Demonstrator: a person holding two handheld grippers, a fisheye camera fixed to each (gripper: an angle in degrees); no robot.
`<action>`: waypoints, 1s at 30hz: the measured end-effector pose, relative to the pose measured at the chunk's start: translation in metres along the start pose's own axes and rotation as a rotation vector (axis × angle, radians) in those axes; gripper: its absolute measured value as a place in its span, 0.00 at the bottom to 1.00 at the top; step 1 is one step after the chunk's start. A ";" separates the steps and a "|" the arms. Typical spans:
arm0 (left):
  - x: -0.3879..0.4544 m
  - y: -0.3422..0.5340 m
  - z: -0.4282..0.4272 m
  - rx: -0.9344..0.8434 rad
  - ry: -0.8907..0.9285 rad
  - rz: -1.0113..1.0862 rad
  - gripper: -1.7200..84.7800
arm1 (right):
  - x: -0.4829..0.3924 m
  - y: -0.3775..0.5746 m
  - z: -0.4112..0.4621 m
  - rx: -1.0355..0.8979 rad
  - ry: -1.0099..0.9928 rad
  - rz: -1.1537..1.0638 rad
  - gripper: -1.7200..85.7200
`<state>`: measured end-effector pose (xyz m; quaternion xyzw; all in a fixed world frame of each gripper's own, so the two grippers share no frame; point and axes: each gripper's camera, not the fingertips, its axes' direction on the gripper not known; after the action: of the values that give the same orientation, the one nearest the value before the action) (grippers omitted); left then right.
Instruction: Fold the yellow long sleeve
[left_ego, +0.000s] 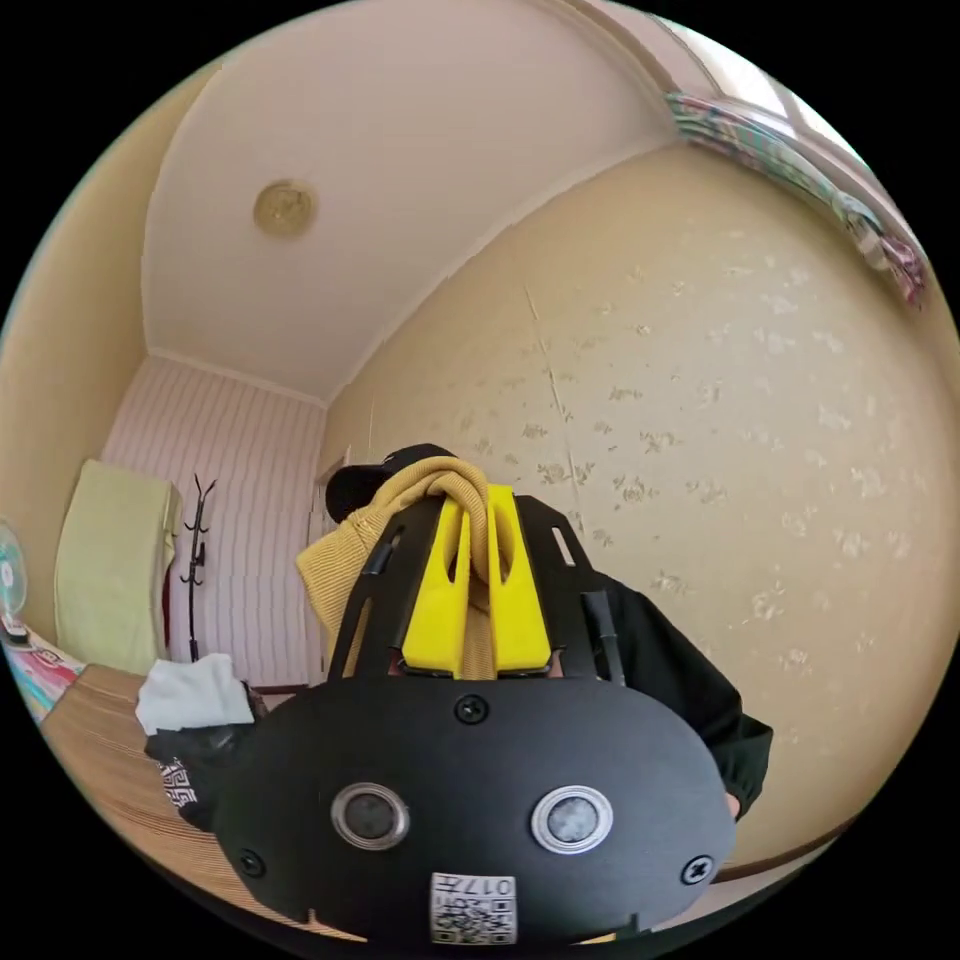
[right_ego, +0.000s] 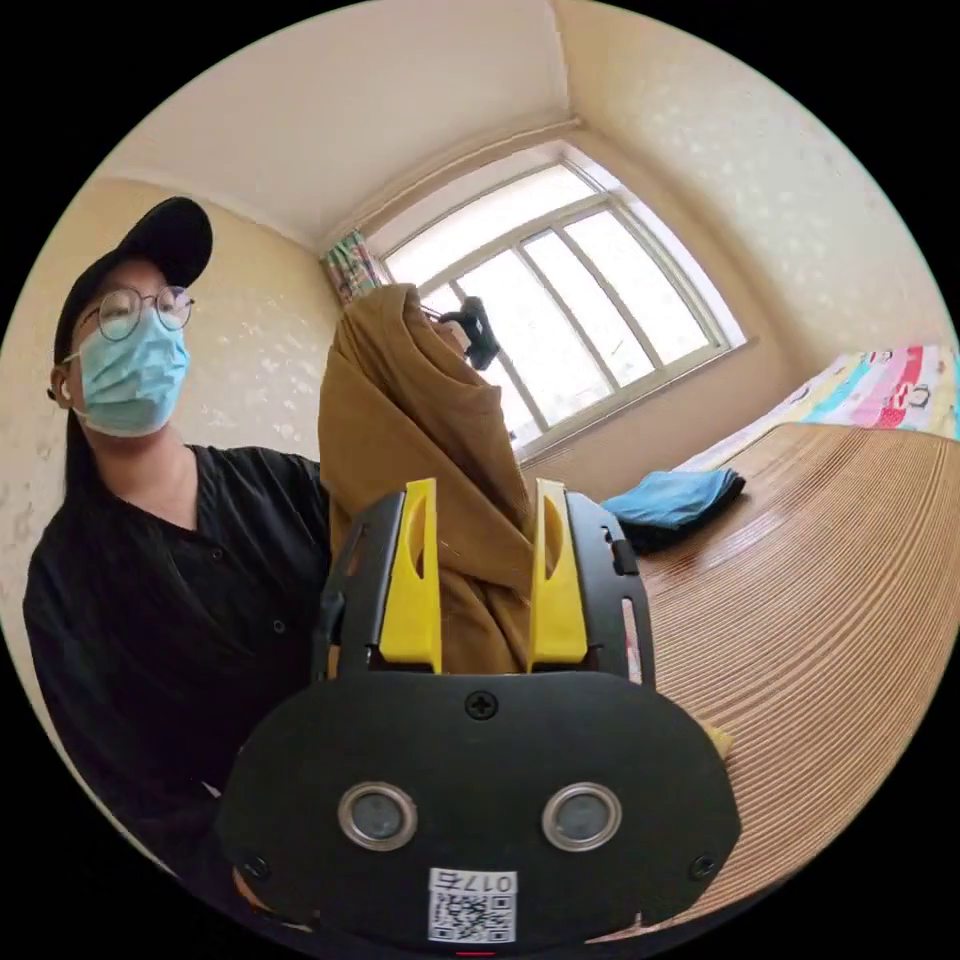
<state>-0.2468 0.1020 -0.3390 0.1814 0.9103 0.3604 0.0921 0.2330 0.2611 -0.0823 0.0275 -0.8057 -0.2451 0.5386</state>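
Both grippers are lifted toward the ceiling and walls, each carrying part of the yellow long sleeve (left_ego: 345, 570).

In the left gripper view, the left gripper (left_ego: 478, 505) has its two yellow fingers (left_ego: 438, 585) nearly together, clamped on a bunched fold of the mustard knit that loops over their tips and hangs down beside them. Behind it is a person in a black top (left_ego: 690, 680) beside a patterned wall. Low down lie a white cloth (left_ego: 192, 692) on a dark garment (left_ego: 185, 765), and a coat stand (left_ego: 196, 560) rises by a striped wall.

In the right gripper view, the right gripper (right_ego: 483, 500) has its fingers (right_ego: 412, 580) set wider apart, with a thick bundle of the garment between them; whether both press on it is unclear. The fabric rises in a tall peak in front of the window (right_ego: 560, 290). A blue cloth (right_ego: 670, 497) lies on a ribbed wooden surface (right_ego: 830, 600).
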 end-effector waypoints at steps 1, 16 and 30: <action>-0.009 0.007 0.013 -0.004 0.032 -0.028 0.02 | 0.016 0.006 0.019 -0.015 -0.101 0.052 0.21; 0.165 0.010 0.146 -0.469 -1.490 0.048 0.02 | -0.212 -0.081 -0.047 0.529 0.876 -0.332 0.06; -0.090 -0.080 -0.007 -0.189 -1.813 -0.257 0.03 | -0.096 -0.305 0.003 0.284 1.380 -0.289 0.06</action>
<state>-0.1874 0.0077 -0.3859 0.2835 0.4699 0.1403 0.8241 0.2030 0.0240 -0.2945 0.3524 -0.2941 -0.1336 0.8783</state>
